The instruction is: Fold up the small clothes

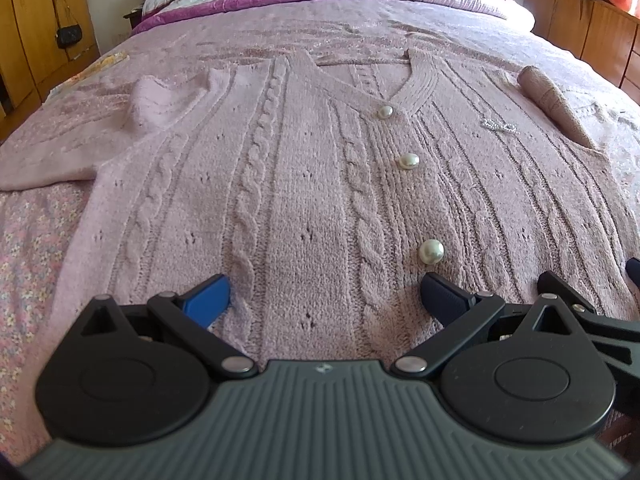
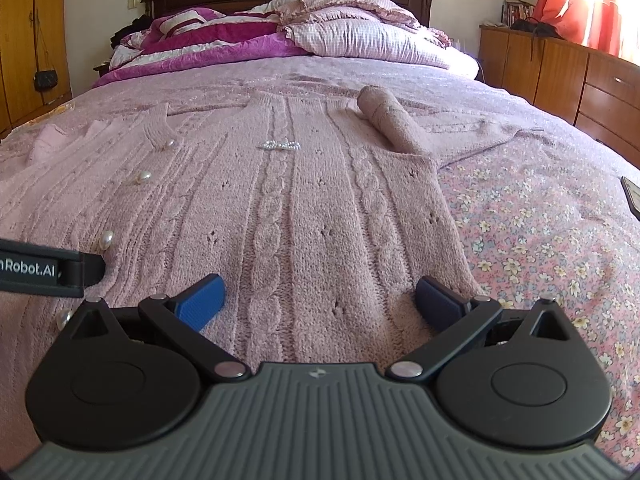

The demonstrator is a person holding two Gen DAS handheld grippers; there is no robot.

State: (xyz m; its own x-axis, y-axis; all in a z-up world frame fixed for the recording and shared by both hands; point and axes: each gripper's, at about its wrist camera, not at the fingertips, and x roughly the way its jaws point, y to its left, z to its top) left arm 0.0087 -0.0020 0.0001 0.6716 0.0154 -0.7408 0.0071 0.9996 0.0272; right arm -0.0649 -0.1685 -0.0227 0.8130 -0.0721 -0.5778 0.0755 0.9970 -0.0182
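The left gripper [image 1: 325, 294] was held low, pointed toward the head of the bed, its jaws spread wide with nothing between the fingers [image 1: 208, 298]. The right gripper [image 2: 319, 294] was held just beside it, likewise spread wide and empty, pointed the same way, near the bed's foot edge.
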